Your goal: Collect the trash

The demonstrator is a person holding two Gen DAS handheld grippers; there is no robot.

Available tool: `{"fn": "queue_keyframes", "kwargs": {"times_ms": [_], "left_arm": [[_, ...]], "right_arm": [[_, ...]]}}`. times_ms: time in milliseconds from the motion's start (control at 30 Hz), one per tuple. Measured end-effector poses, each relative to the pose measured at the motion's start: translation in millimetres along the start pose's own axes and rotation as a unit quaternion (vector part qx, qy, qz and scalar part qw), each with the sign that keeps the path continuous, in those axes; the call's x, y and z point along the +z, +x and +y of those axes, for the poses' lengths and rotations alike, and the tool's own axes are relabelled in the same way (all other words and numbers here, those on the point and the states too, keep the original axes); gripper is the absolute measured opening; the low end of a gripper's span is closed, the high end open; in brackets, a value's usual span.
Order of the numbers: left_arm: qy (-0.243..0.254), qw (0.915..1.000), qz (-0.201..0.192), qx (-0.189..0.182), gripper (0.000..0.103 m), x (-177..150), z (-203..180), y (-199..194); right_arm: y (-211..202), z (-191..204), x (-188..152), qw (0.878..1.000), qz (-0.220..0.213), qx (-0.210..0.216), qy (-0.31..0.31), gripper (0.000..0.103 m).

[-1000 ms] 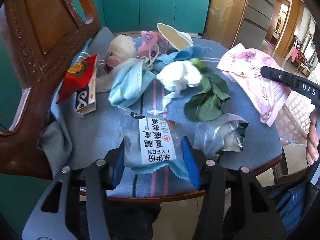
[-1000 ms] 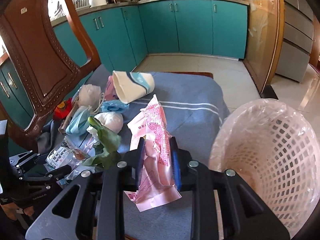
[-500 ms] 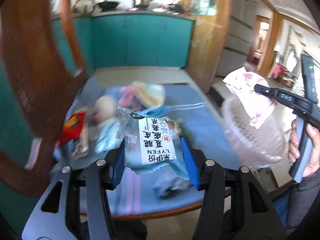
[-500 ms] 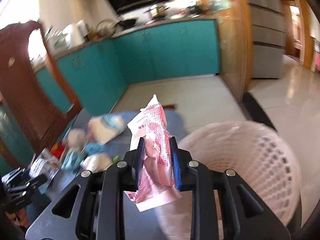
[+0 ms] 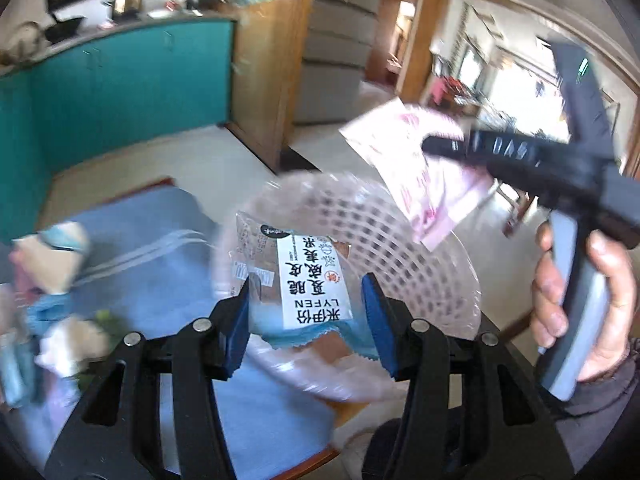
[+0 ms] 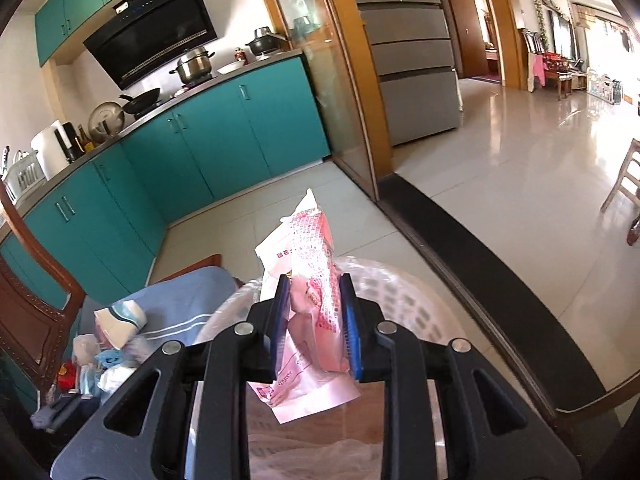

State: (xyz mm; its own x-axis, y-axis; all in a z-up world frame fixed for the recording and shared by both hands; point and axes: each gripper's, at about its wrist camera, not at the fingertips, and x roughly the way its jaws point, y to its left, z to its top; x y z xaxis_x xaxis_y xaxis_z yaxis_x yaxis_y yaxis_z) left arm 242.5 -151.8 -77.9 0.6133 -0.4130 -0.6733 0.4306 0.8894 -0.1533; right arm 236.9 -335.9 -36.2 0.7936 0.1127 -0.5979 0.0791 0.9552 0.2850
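My left gripper [image 5: 308,304] is shut on a clear snack wrapper with a white label [image 5: 310,280] and holds it in front of the white lattice basket [image 5: 384,240]. My right gripper [image 6: 314,312] is shut on a pink and white plastic wrapper [image 6: 312,292], held above the same basket [image 6: 404,296]. In the left wrist view the right gripper [image 5: 436,146] holds the pink wrapper [image 5: 404,160] above the basket's far rim.
The blue-clothed table [image 5: 132,248] at left holds a paper cup [image 6: 120,320], tissues [image 5: 72,344] and other trash. A wooden chair back [image 6: 28,304] stands at the far left. Teal cabinets [image 6: 224,136] lie beyond.
Both grippers have lifted their wrappers off the table and swung right, over the basket. The table trash has shifted to the left of both views.
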Motion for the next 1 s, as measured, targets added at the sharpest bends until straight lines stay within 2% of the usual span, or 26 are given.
{"fn": "queue_keyframes", "kwargs": {"times_ms": [100, 233, 333, 467, 533, 700, 833, 1000], "left_arm": [[0.008, 0.9995, 0.025, -0.017, 0.055, 2, -14, 33], [0.011, 0.9996, 0.022, -0.015, 0.077, 5, -18, 49], [0.003, 0.9998, 0.016, -0.009, 0.083, 7, -15, 47], [-0.010, 0.9995, 0.009, 0.027, 0.084, 1, -2, 30], [-0.032, 0.9974, -0.009, 0.063, 0.084, -3, 11, 15], [-0.050, 0.9862, -0.051, 0.149, 0.086, -23, 40, -25], [-0.090, 0.9706, -0.044, 0.219, 0.087, -50, 71, -56], [-0.173, 0.9538, -0.019, 0.245, 0.087, -82, 128, -90]], "right_arm": [[4, -1, 2, 1.000, 0.006, 0.000, -0.002, 0.026], [9, 1, -1, 1.000, 0.016, -0.006, -0.010, 0.026], [12, 1, -2, 1.000, 0.022, -0.007, -0.007, 0.027], [12, 1, -1, 1.000, 0.026, -0.004, 0.002, 0.032], [12, 3, -1, 1.000, 0.023, -0.003, 0.001, 0.039], [11, 13, -3, 1.000, 0.015, 0.005, 0.000, 0.045], [13, 46, -9, 0.998, 0.016, 0.046, -0.030, 0.046], [27, 113, -34, 0.987, 0.043, 0.110, -0.104, 0.048]]}}
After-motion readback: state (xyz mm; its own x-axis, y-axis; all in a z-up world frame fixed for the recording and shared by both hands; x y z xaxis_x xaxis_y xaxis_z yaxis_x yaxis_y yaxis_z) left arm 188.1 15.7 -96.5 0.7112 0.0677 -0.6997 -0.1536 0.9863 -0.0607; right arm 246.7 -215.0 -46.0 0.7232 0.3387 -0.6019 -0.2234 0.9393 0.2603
